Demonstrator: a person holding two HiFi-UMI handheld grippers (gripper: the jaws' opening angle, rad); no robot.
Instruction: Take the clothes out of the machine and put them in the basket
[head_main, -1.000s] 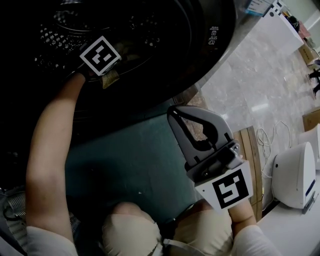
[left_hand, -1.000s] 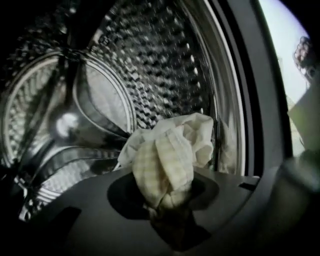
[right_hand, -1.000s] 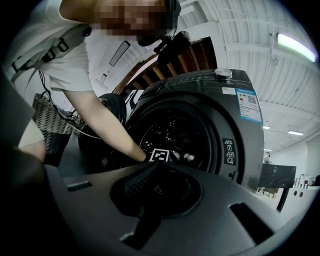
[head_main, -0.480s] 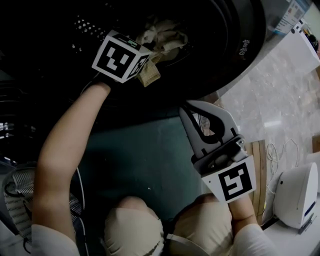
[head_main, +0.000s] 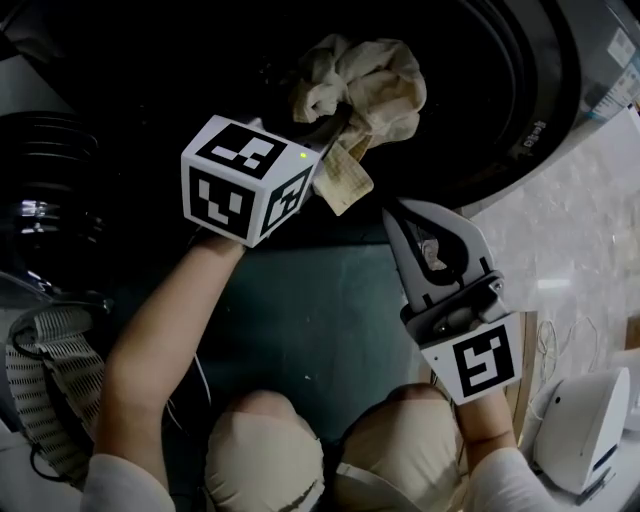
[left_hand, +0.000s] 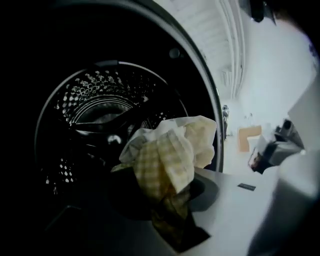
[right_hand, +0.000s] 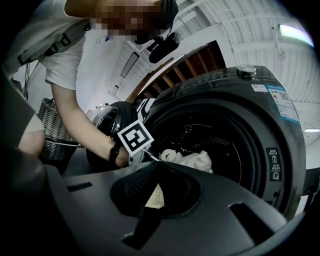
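One cream checked cloth (head_main: 360, 95) is clamped in your left gripper (head_main: 335, 145) before the round black machine opening (head_main: 525, 100); lift its tail clear. Your right gripper (head_main: 394, 212) is closed, empty.

Pale marble-look floor tiles (head_main: 590, 240) catch a bright reflection at the right, with a dark teal mat (head_main: 300, 330) to their left. White cables (head_main: 556, 338) trail near a rounded white unit (head_main: 580, 430). Overhead, a strip light (right_hand: 295, 31) glows on a white ribbed ceiling (right_hand: 240, 25).
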